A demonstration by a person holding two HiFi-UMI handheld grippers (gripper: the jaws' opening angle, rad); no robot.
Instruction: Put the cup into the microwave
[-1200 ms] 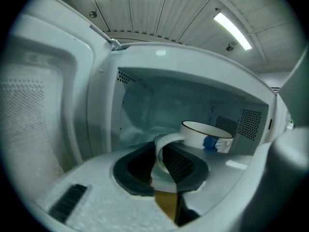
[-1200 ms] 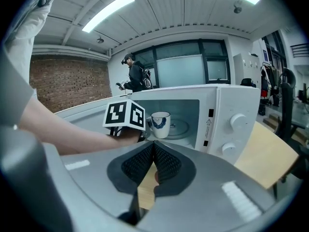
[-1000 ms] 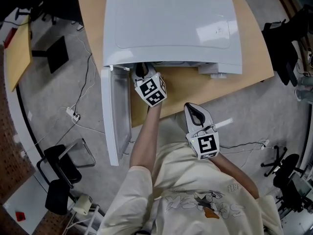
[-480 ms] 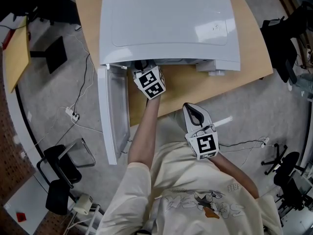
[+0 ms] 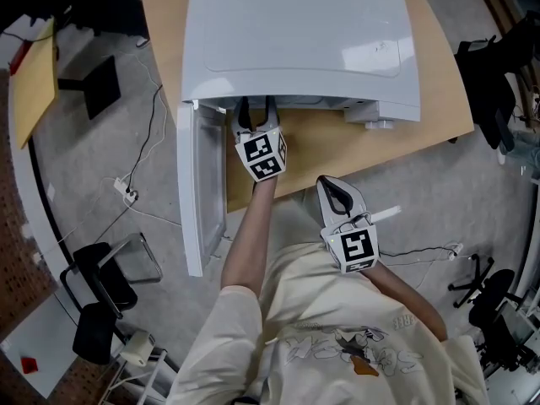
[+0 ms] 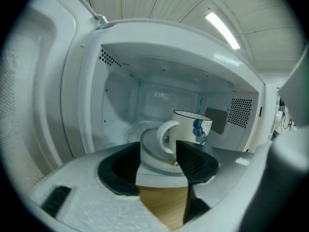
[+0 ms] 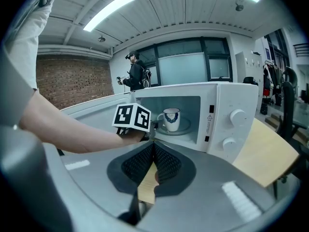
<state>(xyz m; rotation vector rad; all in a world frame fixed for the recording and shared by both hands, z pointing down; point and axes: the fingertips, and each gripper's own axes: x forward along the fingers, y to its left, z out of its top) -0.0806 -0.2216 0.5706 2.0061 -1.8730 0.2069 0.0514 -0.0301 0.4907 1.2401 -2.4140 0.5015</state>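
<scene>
A white cup with a blue mark stands upright on the glass turntable inside the open white microwave. My left gripper is at the oven's mouth with its jaws opening. The cup's handle lies just beyond the fingertips, and the pads do not press on it. In the head view the left gripper reaches under the microwave's top, which hides the cup. The right gripper view shows the cup inside the cavity. My right gripper is shut with nothing in it, held back near my body.
The microwave door swings open to the left, beside my left arm. The control knobs are on the oven's right side. The wooden table ends just in front of it. A person stands far behind; chairs and cables lie on the floor.
The left gripper's jaws, narrow in the earlier frames, now stand spread apart at the microwave's mouth. The right gripper has not moved.
</scene>
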